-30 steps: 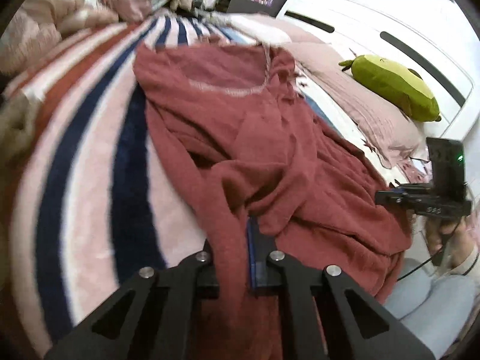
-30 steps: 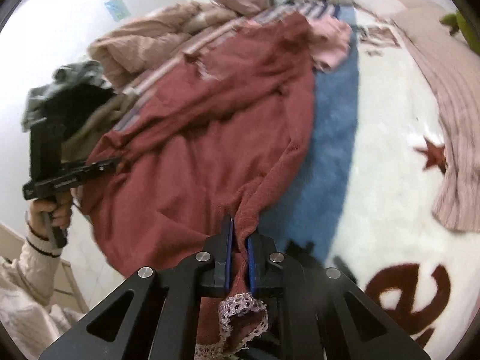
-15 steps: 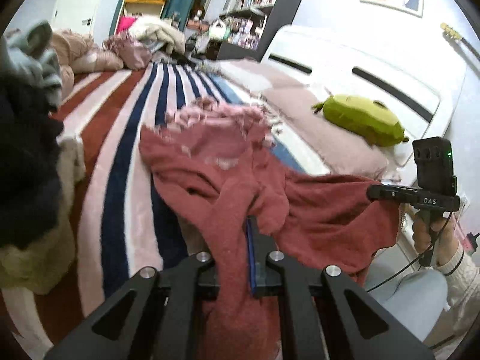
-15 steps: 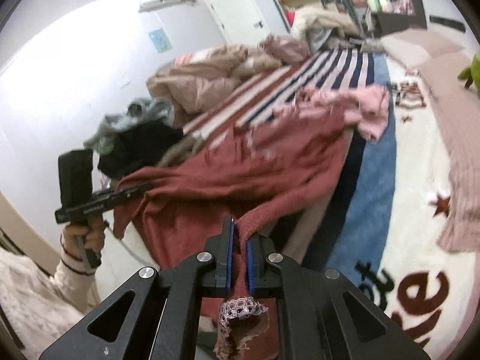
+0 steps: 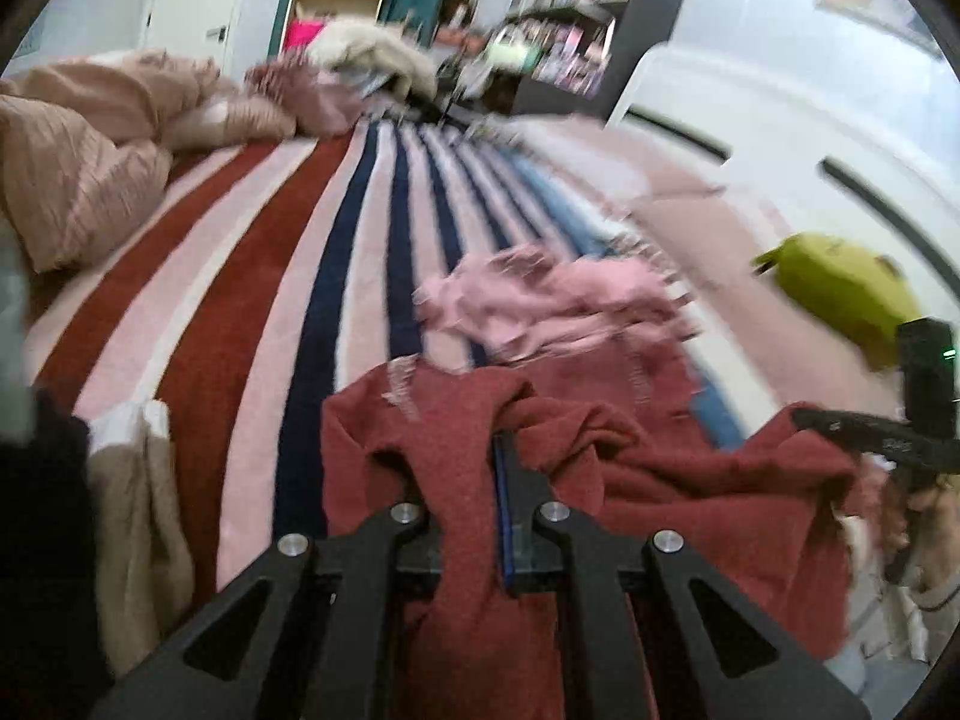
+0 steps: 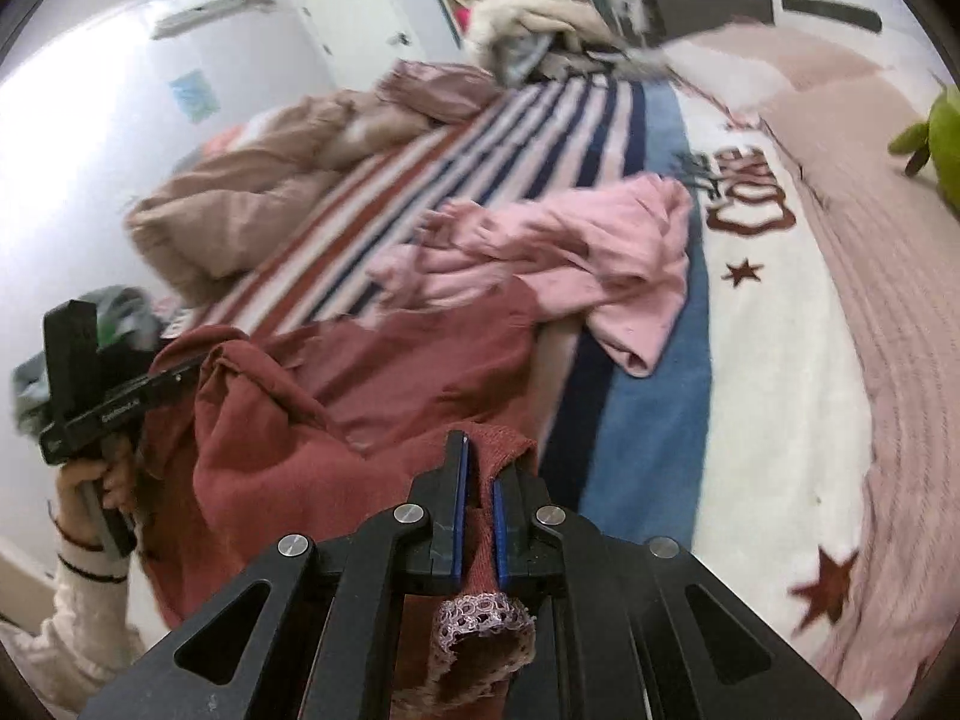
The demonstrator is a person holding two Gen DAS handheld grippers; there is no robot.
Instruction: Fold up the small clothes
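Bed (image 6: 780, 360) lettering: R view only

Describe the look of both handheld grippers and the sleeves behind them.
Both grippers, left and right, are matte black, with blue finger pads, silver screws and triangular cutouts. The right carries a boxy top with a green light. Both sleeves are cream knit, dark-striped at the cuff.

Bed under striped blanket (image 5: 270, 312), pink garment (image 6: 576, 252), red garment (image 6: 420, 360), beige duvet (image 5: 78, 180)
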